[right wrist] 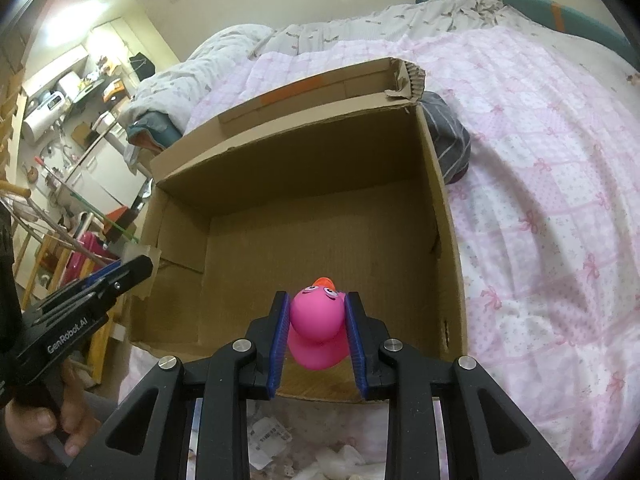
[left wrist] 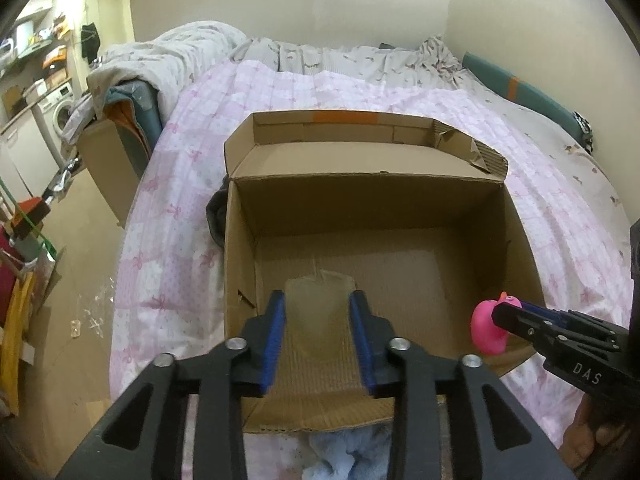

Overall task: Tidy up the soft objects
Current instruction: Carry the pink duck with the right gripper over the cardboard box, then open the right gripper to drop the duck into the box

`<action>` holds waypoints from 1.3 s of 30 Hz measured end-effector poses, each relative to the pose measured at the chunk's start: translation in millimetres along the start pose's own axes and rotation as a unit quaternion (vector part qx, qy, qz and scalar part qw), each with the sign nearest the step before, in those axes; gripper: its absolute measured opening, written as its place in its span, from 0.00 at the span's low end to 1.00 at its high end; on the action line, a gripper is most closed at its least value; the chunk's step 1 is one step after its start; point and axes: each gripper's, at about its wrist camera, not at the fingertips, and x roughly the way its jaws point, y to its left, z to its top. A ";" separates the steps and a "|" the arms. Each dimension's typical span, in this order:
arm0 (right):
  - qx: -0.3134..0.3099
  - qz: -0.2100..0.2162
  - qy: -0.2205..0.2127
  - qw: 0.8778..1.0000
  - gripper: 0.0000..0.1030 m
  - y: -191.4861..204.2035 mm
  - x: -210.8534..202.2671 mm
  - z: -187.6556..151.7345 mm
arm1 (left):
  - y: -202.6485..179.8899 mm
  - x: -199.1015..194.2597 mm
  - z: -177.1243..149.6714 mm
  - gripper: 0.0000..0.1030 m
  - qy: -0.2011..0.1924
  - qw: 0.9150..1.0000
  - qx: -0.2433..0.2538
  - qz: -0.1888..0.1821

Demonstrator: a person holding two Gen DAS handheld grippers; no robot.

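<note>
An open cardboard box (left wrist: 360, 184) sits on the bed, its floor bare. My left gripper (left wrist: 320, 300) hovers over its near edge with a pale, see-through soft thing (left wrist: 320, 320) between the blue pads (left wrist: 276, 320). That thing looks blurred, the pads do not seem to press it, and the jaws stand apart. My right gripper (right wrist: 318, 300) is shut on a pink rubber duck (right wrist: 318, 320) with an orange beak, held above the box (right wrist: 280, 140) near its front wall. The left wrist view has the duck (left wrist: 486, 328) at the box's right front corner.
The box rests on a pink bow-patterned quilt (left wrist: 180, 160). A dark striped cloth (right wrist: 446, 136) lies against the box's far side wall. Light blue fluffy fabric (left wrist: 348, 452) and white packets (right wrist: 272, 436) lie just in front of the box. Cluttered floor to the left.
</note>
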 end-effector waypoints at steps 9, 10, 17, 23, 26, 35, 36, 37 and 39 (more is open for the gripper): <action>-0.003 -0.004 -0.010 1.000 0.29 -1.0 -2.6 -0.8 | -2.0 -6.5 2.5 0.68 -0.016 1.000 0.004 0.011; -0.005 -0.005 -0.013 1.000 0.29 -1.0 -3.5 -0.7 | -0.6 -6.0 3.0 0.68 -0.016 1.000 0.001 0.014; -0.003 0.008 -0.020 1.000 0.49 0.6 -6.0 1.7 | 4.7 -6.4 4.4 0.68 -0.018 0.999 -0.010 0.026; -0.004 -0.012 -0.058 0.998 0.79 2.7 -17.7 5.0 | 2.7 -8.2 3.8 0.68 -0.023 0.999 -0.003 0.033; -0.001 -0.018 -0.062 0.998 0.84 2.0 -20.4 4.9 | 3.4 -11.1 5.0 0.68 -0.029 0.999 -0.005 0.035; -0.006 -0.034 -0.089 0.995 1.00 3.8 -31.2 2.9 | 11.8 -27.7 7.2 0.70 -0.048 0.996 -0.033 0.072; -0.008 -0.041 -0.093 0.995 1.00 3.6 -32.5 1.9 | 12.3 -29.7 6.8 0.72 -0.048 0.996 -0.033 0.070; -0.013 -0.048 -0.094 0.994 1.00 3.6 -33.2 0.1 | 12.9 -31.7 6.0 0.72 -0.048 0.996 -0.034 0.068; -0.021 -0.065 -0.083 0.994 1.00 2.1 -32.8 -3.3 | 14.4 -37.1 3.8 0.72 -0.049 0.996 -0.037 0.064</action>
